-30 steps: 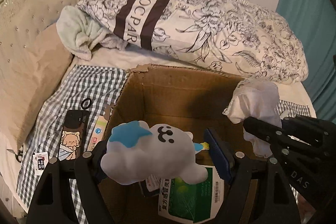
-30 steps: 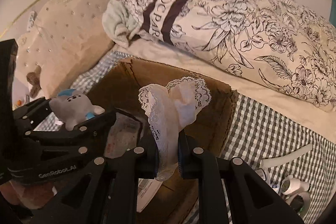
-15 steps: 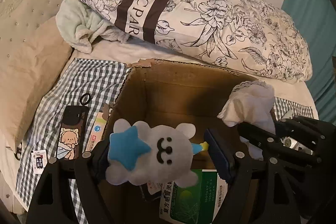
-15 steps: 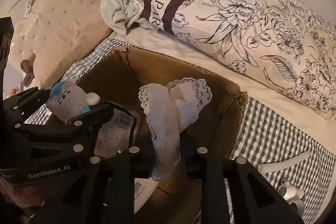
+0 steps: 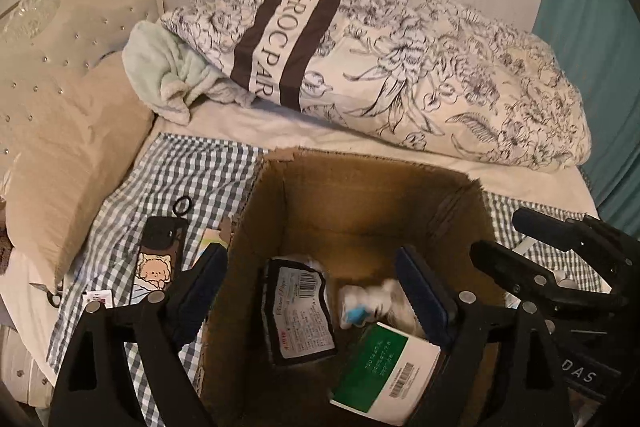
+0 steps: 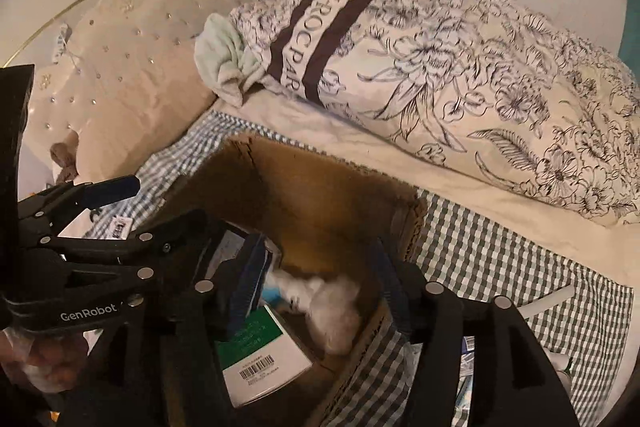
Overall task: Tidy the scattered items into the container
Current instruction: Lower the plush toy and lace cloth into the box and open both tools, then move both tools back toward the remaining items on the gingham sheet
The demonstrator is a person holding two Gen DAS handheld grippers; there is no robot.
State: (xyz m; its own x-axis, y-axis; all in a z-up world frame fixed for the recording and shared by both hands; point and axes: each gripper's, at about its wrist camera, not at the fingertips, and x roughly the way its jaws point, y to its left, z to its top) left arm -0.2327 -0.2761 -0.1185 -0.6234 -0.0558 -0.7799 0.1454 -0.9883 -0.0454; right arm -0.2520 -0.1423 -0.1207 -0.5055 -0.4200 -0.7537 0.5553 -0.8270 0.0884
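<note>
Checked bedspread (image 5: 192, 179), rumpled floral duvet behind. Open brown cardboard box (image 5: 360, 187) at centre, already holding grey plush toy (image 5: 360, 303), white lace cloth (image 6: 336, 303), green-white carton (image 5: 384, 367), its long axis angled toward the box's near corner. Left gripper (image 5: 312, 291) and right gripper (image 6: 316, 275) both just opened, jaws apart, empty. Dark phone case (image 5: 158, 259) and black hair tie (image 5: 182, 206) left outside.
</note>
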